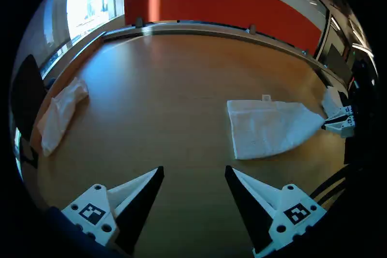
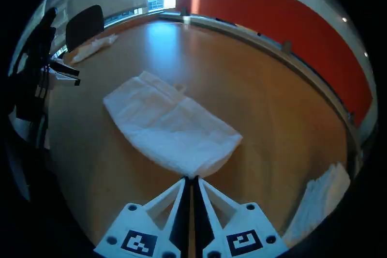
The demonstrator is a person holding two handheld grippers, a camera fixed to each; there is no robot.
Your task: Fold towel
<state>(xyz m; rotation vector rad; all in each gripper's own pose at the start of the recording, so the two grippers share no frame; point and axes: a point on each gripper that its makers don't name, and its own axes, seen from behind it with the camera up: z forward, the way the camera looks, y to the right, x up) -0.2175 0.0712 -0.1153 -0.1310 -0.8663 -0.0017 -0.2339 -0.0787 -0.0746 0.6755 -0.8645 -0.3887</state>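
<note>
A white towel lies on the wooden table, folded over, with one end drawn out to a point. At that point my right gripper pinches it. In the right gripper view the towel spreads ahead of my right gripper, whose fingers are shut on its near edge. My left gripper is open above bare wood, to the left of the towel and a little short of it, with nothing between its fingers. It also shows far off as the left gripper, held by a person.
A crumpled white towel lies near the table's far left edge, seen too as the crumpled towel. A folded white stack sits beside my right gripper. A black chair and a red panel stand beyond the table.
</note>
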